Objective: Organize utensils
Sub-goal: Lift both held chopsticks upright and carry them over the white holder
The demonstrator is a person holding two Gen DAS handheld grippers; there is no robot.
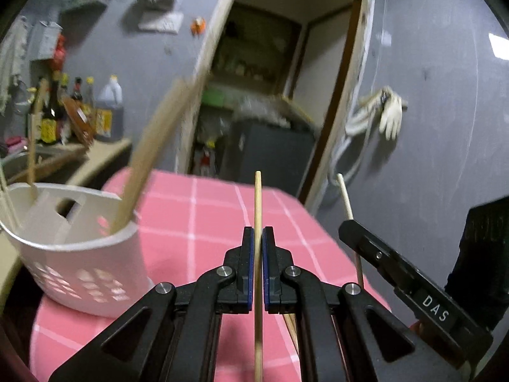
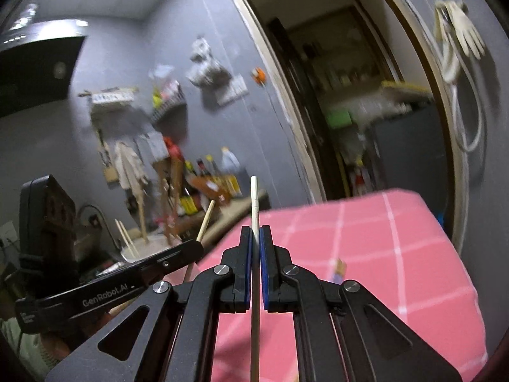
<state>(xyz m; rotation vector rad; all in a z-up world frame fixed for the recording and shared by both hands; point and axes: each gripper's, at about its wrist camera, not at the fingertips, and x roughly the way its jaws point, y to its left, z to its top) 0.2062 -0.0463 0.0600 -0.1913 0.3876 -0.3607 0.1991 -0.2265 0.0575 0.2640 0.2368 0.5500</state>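
Two grippers, left gripper (image 1: 258,232) and right gripper (image 2: 255,232), each pinch one chopstick (image 1: 258,210) above the pink tablecloth (image 1: 203,210), while several utensils already stand in the white basket (image 1: 79,254), so these remain.

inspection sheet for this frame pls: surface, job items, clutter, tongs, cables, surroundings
Surface: table under a pink checked cloth.
Job's things: white perforated basket on the cloth holding wooden utensils; one chopstick in the left tongs, a paler chopstick in the right tongs.
Clutter: small unclear object on the cloth; more sticks under the left tongs, partly hidden.
Tongs: left tongs shut on its chopstick; right tongs shut on its chopstick.
Cables: white cord hanging on the wall.
Surroundings: grey wall, open doorway, sauce bottles on a counter, glove on the wall.
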